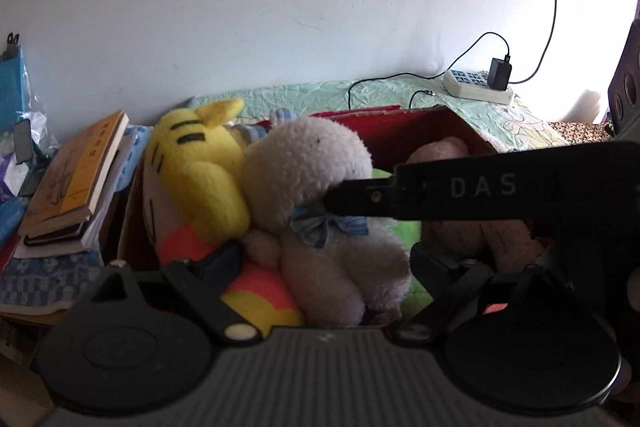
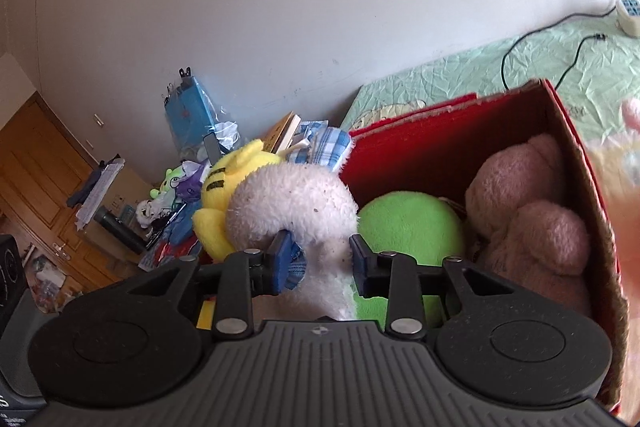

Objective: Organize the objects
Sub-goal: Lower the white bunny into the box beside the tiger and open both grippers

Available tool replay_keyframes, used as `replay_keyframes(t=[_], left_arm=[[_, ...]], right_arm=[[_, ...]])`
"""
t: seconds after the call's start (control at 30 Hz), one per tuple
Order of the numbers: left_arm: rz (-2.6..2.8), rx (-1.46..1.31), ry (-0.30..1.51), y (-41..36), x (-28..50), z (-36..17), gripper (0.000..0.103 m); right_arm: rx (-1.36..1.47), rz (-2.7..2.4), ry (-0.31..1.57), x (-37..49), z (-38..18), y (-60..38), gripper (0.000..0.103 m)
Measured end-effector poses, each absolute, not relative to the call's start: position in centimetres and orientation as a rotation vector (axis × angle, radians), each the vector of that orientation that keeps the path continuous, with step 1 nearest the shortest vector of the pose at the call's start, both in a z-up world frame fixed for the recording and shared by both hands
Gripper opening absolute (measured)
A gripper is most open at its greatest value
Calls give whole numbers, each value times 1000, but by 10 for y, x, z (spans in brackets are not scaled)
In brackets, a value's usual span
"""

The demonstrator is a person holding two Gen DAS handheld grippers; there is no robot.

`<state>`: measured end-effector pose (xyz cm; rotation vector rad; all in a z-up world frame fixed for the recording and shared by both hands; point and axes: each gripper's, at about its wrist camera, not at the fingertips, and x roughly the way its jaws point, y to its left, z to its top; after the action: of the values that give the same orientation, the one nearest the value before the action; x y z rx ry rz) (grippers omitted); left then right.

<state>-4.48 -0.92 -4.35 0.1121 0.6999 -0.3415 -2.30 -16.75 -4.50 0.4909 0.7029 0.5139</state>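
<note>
A red cardboard box (image 1: 404, 131) (image 2: 440, 131) on a bed holds soft toys. A white plush animal (image 1: 320, 187) (image 2: 292, 199) with a blue bow sits upright in it, next to a yellow striped plush (image 1: 192, 163) (image 2: 224, 187), a green plush (image 2: 408, 219) and a pink plush (image 1: 500, 235) (image 2: 532, 211). My right gripper (image 2: 320, 259) is shut on the white plush at its neck; it reaches in from the right in the left wrist view (image 1: 332, 201). My left gripper (image 1: 324, 259) stands open around the white plush's body.
A stack of books (image 1: 76, 183) lies left of the box. A power strip (image 1: 476, 85) with a charger and cables lies on the green bedsheet (image 1: 360, 91) behind. Clutter and a wooden door (image 2: 36, 163) are at the left.
</note>
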Motion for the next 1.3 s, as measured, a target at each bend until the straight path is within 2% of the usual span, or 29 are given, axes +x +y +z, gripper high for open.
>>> replay_keyframes(t=[0.27,0.33,0.53,1.3], left_arm=[[-331,177,717,-22,-42,-49,95],[-325,209,725,-27,-41,-51,99],[-310,216,743,-29,-35,-50,100],[-250,219,778,-33,-32,-50,101]], right_arm=[[599,527,726,-28,-53,-177,36],[622,531,735,-31,-54,-179,38],[639,539,739,-38,-54,-181,40],[552,560,710,-43,-56,-178,41]])
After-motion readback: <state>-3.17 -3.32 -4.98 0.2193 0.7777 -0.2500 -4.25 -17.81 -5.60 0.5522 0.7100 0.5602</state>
